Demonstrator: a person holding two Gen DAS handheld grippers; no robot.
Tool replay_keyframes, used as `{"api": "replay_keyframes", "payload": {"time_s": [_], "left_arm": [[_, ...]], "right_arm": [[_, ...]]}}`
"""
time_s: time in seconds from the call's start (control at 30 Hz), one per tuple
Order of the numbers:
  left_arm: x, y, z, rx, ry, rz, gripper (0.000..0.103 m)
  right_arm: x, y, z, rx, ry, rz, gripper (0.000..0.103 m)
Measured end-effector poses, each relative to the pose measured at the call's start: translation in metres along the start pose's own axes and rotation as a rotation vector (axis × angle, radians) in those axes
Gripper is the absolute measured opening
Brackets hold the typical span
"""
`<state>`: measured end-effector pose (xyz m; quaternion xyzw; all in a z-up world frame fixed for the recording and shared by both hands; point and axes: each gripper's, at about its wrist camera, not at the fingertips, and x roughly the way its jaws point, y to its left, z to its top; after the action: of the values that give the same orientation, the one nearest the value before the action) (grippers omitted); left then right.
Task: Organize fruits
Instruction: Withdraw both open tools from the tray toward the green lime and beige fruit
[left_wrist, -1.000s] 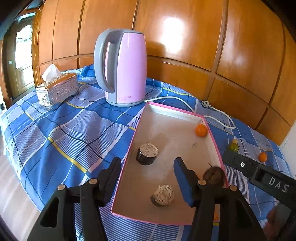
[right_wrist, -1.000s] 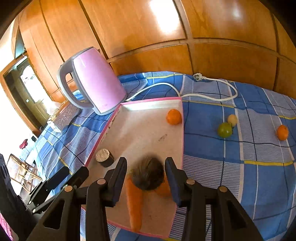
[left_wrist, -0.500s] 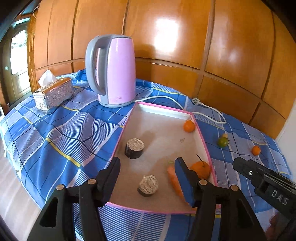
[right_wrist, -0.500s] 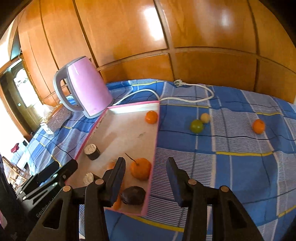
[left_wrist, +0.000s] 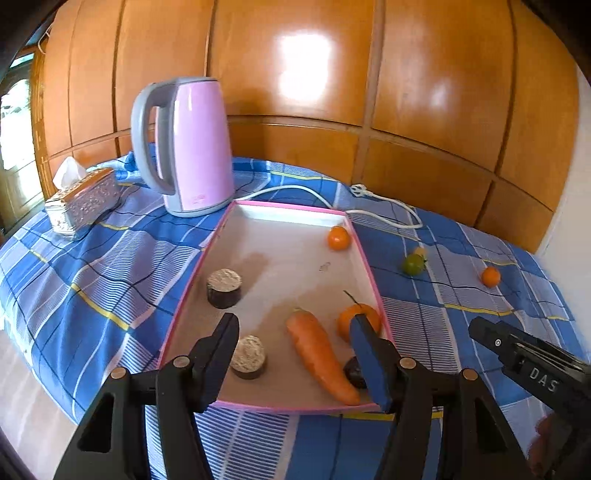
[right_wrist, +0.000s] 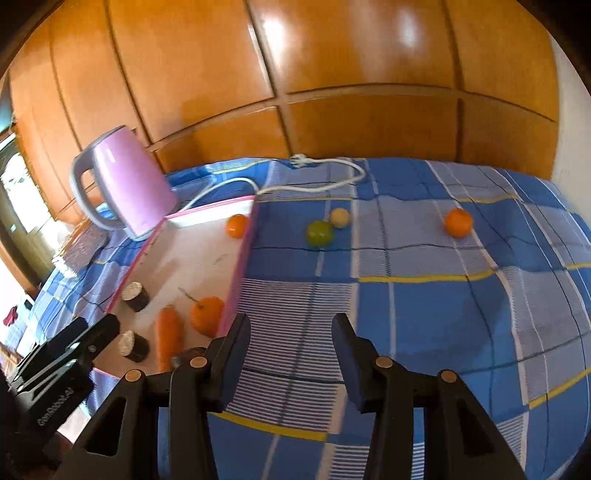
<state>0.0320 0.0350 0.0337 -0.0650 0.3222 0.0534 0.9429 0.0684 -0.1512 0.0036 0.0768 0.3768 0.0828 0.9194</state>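
A pink-rimmed tray (left_wrist: 291, 214) holds a carrot (left_wrist: 317, 354), a stemmed orange (left_wrist: 351, 317), a dark fruit (left_wrist: 352, 369), a small orange (left_wrist: 338, 237) in its far corner and two dark cylinders (left_wrist: 223, 288). My left gripper (left_wrist: 295, 328) hangs open and empty over the tray's near end. On the blue checked cloth to the right lie a green fruit (right_wrist: 319, 232), a pale one (right_wrist: 340, 217) touching it, and an orange (right_wrist: 458, 221). My right gripper (right_wrist: 291, 325) stands open over bare cloth beside the tray rim (right_wrist: 240, 266), nothing between its fingers.
A pink kettle (left_wrist: 188, 147) stands behind the tray's far left corner, its white cord and plug (left_wrist: 369, 199) trailing along the back. A silver tissue box (left_wrist: 83, 199) sits far left. Wood panelling backs the table; the cloth drops off at the left.
The right gripper let go of the dark fruit, which now lies in the tray's near right corner, and swung right over the cloth. The left gripper drew back from the tray.
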Motion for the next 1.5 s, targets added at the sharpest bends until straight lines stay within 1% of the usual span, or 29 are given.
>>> {"api": "replay_keyframes", "payload": {"time_s": [0.27,0.4,0.7,0.83,0.97,1.13,1.33,1.5], "left_arm": [[0.008,-0.028,0.001,0.063,0.013,-0.059,0.063],[0.015,-0.045,0.004,0.090,0.019,-0.093,0.060],[0.028,-0.073,0.012,0.112,0.022,-0.129,0.058],[0.035,-0.082,0.011,0.135,0.034,-0.137,0.057],[0.044,-0.089,0.009,0.130,0.067,-0.152,0.055],[0.059,-0.100,0.013,0.134,0.095,-0.166,0.047],[0.079,-0.115,0.024,0.123,0.117,-0.190,0.046],[0.100,-0.130,0.036,0.121,0.128,-0.196,0.046]], "right_arm": [[0.002,-0.030,-0.003,0.058,-0.001,-0.037,0.046],[0.004,-0.046,-0.003,0.085,-0.003,-0.055,0.046],[0.010,-0.077,-0.004,0.152,0.000,-0.091,0.046],[0.013,-0.085,-0.004,0.165,0.000,-0.100,0.046],[0.015,-0.092,-0.004,0.176,-0.002,-0.112,0.046],[0.018,-0.095,0.000,0.169,-0.017,-0.128,0.046],[0.023,-0.100,0.014,0.168,-0.049,-0.133,0.046],[0.027,-0.106,0.013,0.192,-0.070,-0.155,0.046]]}}
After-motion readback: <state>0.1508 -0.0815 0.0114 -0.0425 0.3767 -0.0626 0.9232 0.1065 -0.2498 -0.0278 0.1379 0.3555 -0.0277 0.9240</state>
